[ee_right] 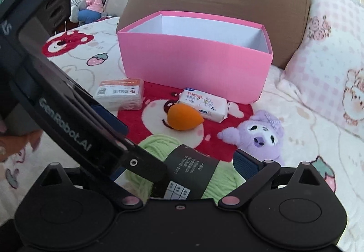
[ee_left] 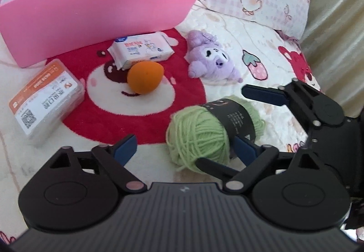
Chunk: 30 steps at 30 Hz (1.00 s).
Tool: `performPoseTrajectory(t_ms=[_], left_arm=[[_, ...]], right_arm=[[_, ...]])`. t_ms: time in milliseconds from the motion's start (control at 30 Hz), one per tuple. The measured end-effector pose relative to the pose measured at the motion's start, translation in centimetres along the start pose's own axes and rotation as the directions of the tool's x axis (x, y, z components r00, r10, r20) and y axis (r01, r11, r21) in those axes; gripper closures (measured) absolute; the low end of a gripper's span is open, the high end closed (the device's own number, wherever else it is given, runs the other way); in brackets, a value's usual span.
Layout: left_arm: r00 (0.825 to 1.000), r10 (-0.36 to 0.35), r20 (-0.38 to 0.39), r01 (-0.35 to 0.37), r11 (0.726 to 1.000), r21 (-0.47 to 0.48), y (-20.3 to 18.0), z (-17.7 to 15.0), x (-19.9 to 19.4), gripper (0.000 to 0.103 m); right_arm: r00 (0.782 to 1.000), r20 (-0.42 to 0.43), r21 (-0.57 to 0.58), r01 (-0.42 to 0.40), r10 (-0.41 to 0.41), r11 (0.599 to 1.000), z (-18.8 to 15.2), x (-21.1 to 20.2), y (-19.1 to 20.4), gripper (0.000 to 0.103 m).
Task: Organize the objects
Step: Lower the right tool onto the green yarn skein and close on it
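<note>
Yarn: the pale green ball of wool with a black paper band [ee_left: 204, 131] lay on the cream cartoon-print blanket [ee_left: 238, 31], at the near edge of its red bear patch. Left gripper [ee_left: 185, 146] stood with its blue-padded jaws apart, the ball beside its right pad, not clamped. Right gripper [ee_right: 179, 165] came in from the other side; its jaws were spread with the ball between them, and whether the pads pressed on it I could not tell. Open pink cardboard box [ee_right: 195, 65] stood at the far edge of the patch. In front of it lay a white wet-wipes pack [ee_right: 202, 103], an orange teardrop sponge [ee_right: 183, 120] touching the pack, a clear orange-labelled plastic box [ee_right: 120, 94] and a purple plush toy [ee_right: 257, 136].
</note>
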<state>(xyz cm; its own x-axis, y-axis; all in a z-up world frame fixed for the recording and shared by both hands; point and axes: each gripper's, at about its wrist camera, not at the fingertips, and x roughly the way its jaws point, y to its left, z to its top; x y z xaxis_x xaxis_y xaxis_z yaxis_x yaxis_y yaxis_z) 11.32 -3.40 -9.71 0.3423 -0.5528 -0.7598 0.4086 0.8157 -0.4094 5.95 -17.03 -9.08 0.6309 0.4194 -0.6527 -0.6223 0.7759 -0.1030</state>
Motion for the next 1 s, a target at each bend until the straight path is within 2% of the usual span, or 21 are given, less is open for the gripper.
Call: performPoseTrajectory(t_ms=[67, 267, 433, 667, 867, 1000], left_arm=[[1.0, -0.007, 0.004, 0.007, 1.0, -0.003, 0.0, 0.0, 0.0, 0.022], [0.999, -0.038, 0.026, 0.039, 0.998, -0.042, 0.0, -0.1, 0.5, 0.022], [0.997, -0.028, 0.069, 0.033, 0.997, -0.07, 0.0, 0.0, 0.2, 0.041], [0.995, -0.048, 0.085, 0.058, 0.991, -0.121, 0.3, -0.2, 0.6, 0.052], [0.992, -0.059, 0.115, 0.085, 0.968, -0.238, 2.0, -0.5, 0.9, 0.055], [0.991, -0.05, 0.122, 0.081, 0.962, -0.259, 2.0, -0.5, 1.1, 0.056]], right_arm=[[1.0, -0.002, 0.021, 0.012, -0.012, 1.0, -0.2, 0.1, 0.0, 0.003], [0.999, -0.016, 0.088, 0.041, -0.04, 0.995, -0.8, -0.7, -0.4, 0.003], [0.997, -0.06, 0.154, 0.057, -0.049, 0.986, -1.9, -0.5, -0.9, 0.002], [0.993, -0.112, 0.334, 0.07, -0.034, 0.94, -2.2, 0.6, -1.9, 0.003], [0.994, -0.094, 0.356, 0.087, -0.057, 0.93, -1.5, 0.2, -0.9, 0.005], [0.99, -0.112, 0.297, 0.117, -0.087, 0.948, -1.5, 0.4, -0.3, 0.011]])
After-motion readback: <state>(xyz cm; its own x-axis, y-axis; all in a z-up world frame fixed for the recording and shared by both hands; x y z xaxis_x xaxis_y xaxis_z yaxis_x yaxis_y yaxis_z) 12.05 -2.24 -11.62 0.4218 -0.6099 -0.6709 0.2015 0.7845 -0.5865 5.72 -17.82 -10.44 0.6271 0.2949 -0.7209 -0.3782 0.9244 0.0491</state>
